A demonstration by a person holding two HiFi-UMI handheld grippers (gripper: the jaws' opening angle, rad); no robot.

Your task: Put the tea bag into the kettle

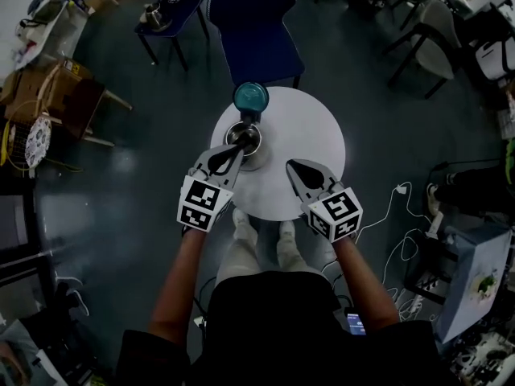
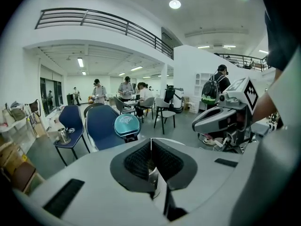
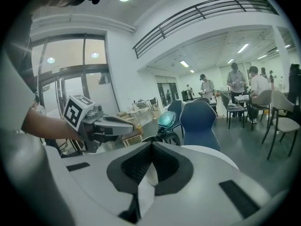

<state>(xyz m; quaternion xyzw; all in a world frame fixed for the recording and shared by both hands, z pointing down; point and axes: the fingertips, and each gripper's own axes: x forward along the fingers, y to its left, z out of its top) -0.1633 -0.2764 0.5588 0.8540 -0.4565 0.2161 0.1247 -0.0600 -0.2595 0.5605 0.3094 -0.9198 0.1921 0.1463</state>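
A steel kettle (image 1: 245, 140) stands at the back left of the round white table (image 1: 315, 139), its teal lid (image 1: 250, 97) tipped up and open. My left gripper (image 1: 235, 150) is shut, with its tips at the kettle's near rim. In the left gripper view the closed jaws (image 2: 151, 143) hide most of the kettle, and only the lid (image 2: 127, 125) shows above them. My right gripper (image 1: 292, 166) is shut with nothing in it, over bare table to the kettle's right. The right gripper view shows the lid (image 3: 167, 119) ahead. No tea bag shows in any view.
A blue chair (image 1: 261, 30) stands just behind the table, and a second chair (image 1: 165, 14) with a metal cup sits further left. White cables (image 1: 398, 215) trail on the floor at right. Wooden crates (image 1: 56, 95) are at left. My legs are under the near edge.
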